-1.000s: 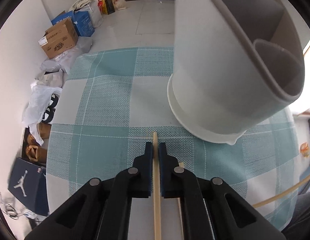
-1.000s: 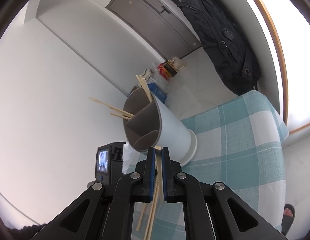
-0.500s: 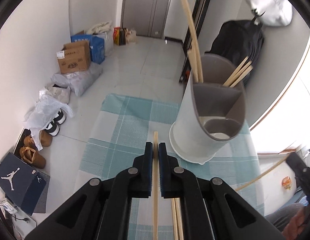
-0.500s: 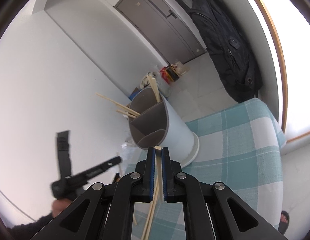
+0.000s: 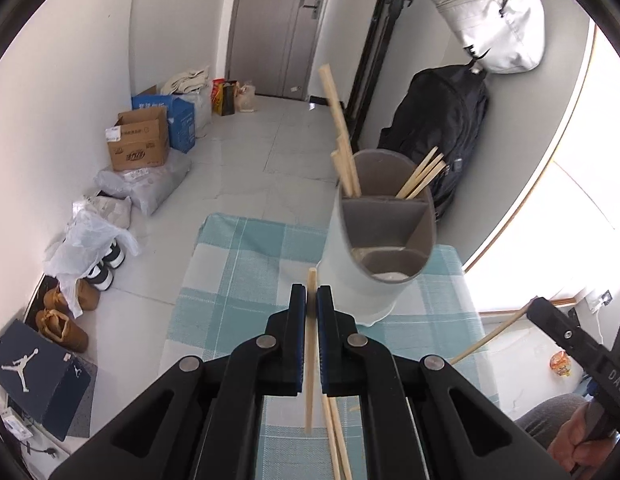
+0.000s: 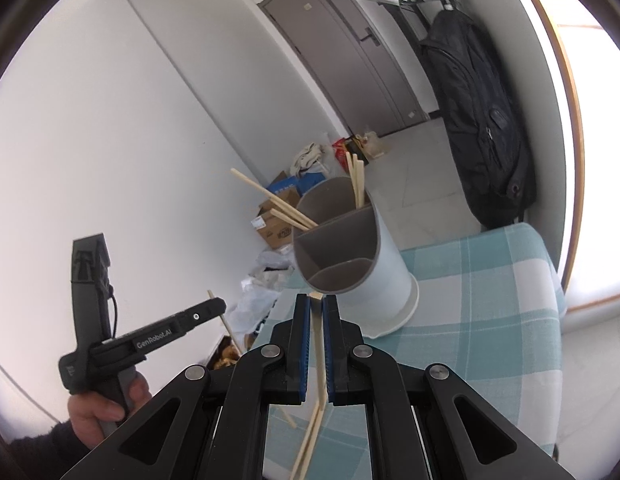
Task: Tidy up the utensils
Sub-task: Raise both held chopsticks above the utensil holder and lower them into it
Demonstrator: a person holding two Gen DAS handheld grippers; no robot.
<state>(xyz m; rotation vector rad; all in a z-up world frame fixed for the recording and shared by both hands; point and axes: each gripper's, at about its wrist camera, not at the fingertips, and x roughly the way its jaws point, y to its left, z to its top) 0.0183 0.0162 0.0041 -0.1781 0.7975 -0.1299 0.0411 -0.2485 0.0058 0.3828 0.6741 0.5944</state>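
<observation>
Your left gripper and right gripper, angled down, each clamp a pale wooden chopstick above the teal-checked table; the white divided plastic holder stands near its far edge.

holder on table | chopsticks in rear compartments

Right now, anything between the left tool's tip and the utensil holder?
Only bare checked cloth before the holder, seen in the left wrist view.
</observation>
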